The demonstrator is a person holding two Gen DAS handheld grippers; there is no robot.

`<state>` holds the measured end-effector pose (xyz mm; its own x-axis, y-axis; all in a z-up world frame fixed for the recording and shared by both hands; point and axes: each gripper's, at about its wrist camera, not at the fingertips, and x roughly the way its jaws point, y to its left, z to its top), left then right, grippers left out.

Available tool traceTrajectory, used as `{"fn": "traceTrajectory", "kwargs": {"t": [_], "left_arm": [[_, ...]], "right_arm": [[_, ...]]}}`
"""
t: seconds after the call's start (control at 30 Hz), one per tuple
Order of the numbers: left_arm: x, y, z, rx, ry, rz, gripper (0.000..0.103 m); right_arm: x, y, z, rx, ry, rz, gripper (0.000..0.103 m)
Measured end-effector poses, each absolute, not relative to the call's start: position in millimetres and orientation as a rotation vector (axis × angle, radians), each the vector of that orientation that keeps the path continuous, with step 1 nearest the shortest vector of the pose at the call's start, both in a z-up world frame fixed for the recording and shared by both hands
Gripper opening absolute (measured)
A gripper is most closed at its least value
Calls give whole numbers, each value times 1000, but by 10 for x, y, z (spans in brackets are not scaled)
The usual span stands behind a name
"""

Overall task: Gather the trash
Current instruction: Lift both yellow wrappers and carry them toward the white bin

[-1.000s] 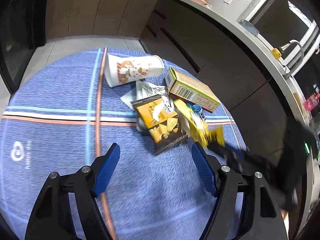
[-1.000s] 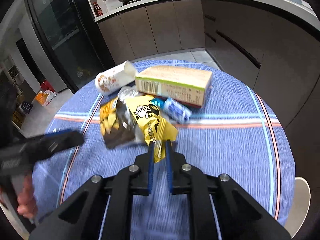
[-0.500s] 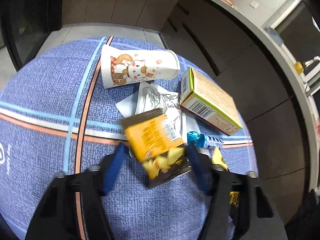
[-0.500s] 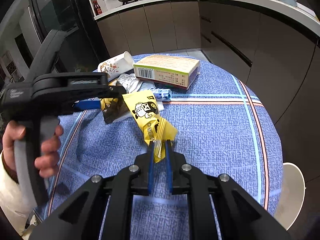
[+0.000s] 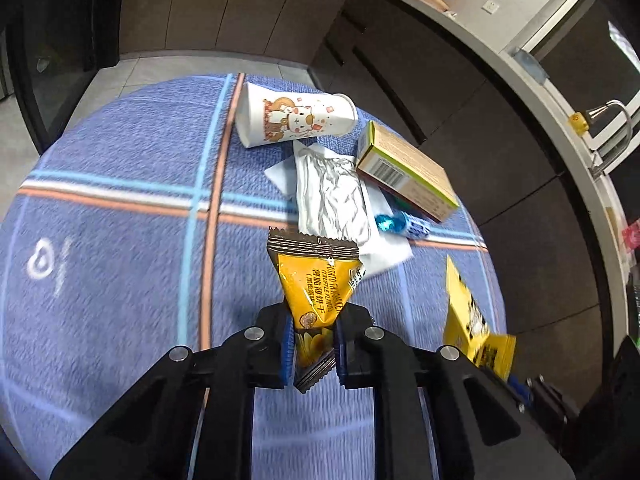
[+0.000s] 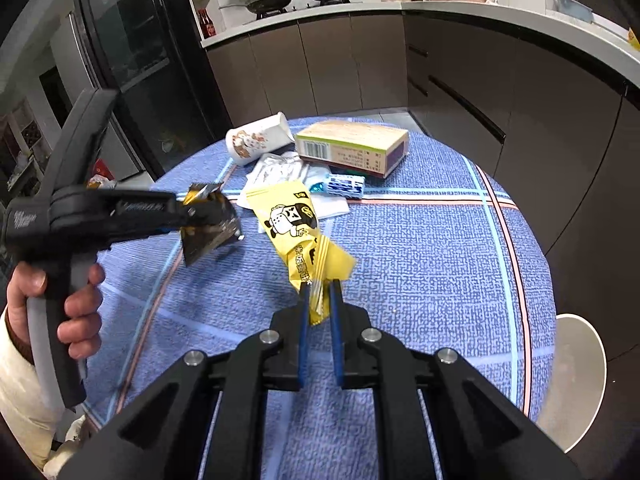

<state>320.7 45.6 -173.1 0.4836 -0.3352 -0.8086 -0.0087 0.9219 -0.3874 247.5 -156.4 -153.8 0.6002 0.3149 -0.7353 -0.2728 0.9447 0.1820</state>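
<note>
Over the round blue-clothed table (image 5: 120, 300) I have a piece of trash in each gripper. My left gripper (image 5: 310, 340) has just been closing, and its blue pads now pinch the lower end of the orange-and-brown snack packet (image 5: 316, 280), which stands up out of the jaws with its dark crimped edge on top. My right gripper (image 6: 319, 312) is clamped tight on the twisted tail of the yellow cartoon wrapper (image 6: 294, 224), which hangs forward clear of the cloth.

Both grips sit near the packets' ends, so I judge the thing to do well now is carry steadily: no quick swings, since thin film can slide out from between the pads. I would keep both pairs of pads pressed together until each packet is over wherever the trash goes; no bin shows in either view, so I cannot say which way that is.

Left on the table, grouped at the far side, are the paper cup (image 5: 296, 120) lying on its side, the silver foil pouch (image 5: 332, 196) on a white sheet, the cardboard box (image 5: 408, 172) and a small blue-and-white wrapper (image 5: 404, 224) just beside the box. When I return, the flat foil pouch probably needs an edge lifted first; the cup should take a pinch on its rim.
</note>
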Motion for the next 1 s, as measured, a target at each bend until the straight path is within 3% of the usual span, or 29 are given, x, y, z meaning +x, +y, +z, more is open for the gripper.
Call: {"fn": "traceTrajectory", "kwargs": {"t": [0.37,1.0], "left_arm": [[2399,465,-1176,-315,953,-273,14],[2035,-996,-690,-112,870,-603,14]], "right_arm": [[2045,-1662,-1120,74,766,333,10],[1326,-2763,-830,193,647,117,10]]}}
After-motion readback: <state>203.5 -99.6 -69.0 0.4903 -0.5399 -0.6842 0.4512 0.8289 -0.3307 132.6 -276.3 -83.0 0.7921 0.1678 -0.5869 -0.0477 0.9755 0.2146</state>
